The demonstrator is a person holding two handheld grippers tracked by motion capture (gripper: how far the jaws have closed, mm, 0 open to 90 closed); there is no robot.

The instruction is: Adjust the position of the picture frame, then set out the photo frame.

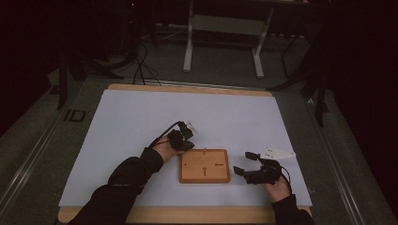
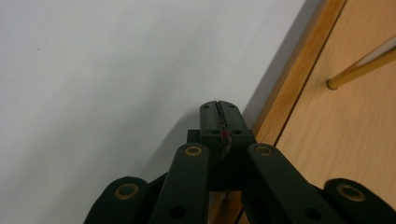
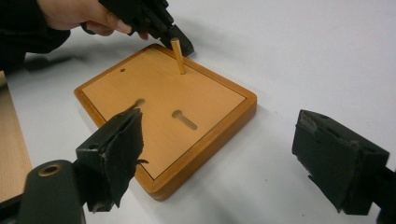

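Note:
A square wooden board (image 1: 204, 174) with three short slots lies on the white mat near the front. A thin wooden peg (image 3: 177, 56) stands upright in a hole by one edge. My left gripper (image 1: 184, 142) is at the board's far left corner. Its jaws are shut (image 2: 218, 114), with nothing visible between them, and point along the board's rim (image 2: 289, 93). The peg (image 2: 359, 70) is off to one side of them. My right gripper (image 1: 244, 163) hovers just right of the board. It is open (image 3: 229, 158) and empty, facing the board (image 3: 163, 107) and the left gripper (image 3: 154, 21).
The white mat (image 1: 141, 117) covers most of the wooden table (image 1: 187, 88), with free room behind and to both sides of the board. A white metal frame (image 1: 225, 28) stands on the floor beyond the table. The surroundings are dark.

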